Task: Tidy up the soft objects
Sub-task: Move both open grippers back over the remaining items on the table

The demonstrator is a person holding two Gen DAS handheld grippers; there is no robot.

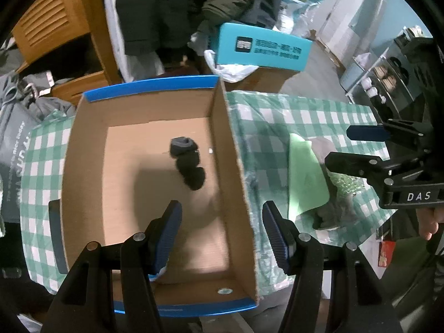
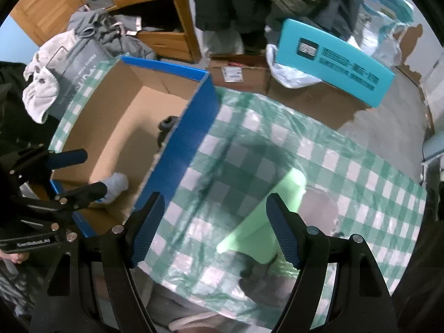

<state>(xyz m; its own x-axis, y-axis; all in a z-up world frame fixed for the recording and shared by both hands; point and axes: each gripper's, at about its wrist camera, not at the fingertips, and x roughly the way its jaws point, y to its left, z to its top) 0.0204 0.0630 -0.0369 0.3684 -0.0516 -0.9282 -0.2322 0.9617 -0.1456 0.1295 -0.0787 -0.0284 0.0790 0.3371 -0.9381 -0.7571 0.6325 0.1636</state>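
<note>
An open cardboard box [image 1: 83,166] with blue rims stands on the green checked tablecloth [image 1: 305,116]. A dark rolled sock [image 1: 188,166] lies on its floor; it also shows in the right wrist view [image 2: 166,125]. A light blue-grey soft item [image 2: 116,186] lies in the box's near corner. My left gripper [image 1: 222,236] is open and empty above the box's near right part. A light green cloth [image 2: 266,216] lies over grey soft items [image 2: 258,274] on the table. My right gripper [image 2: 213,230] is open and empty just above and left of the green cloth.
A teal box [image 1: 260,50] rests on brown cartons [image 2: 244,77] behind the table. A wooden cabinet [image 1: 55,33], dark hanging coats [image 1: 155,11] and a clothes pile [image 2: 94,36] stand at the back. A shelf rack [image 1: 388,75] is far right.
</note>
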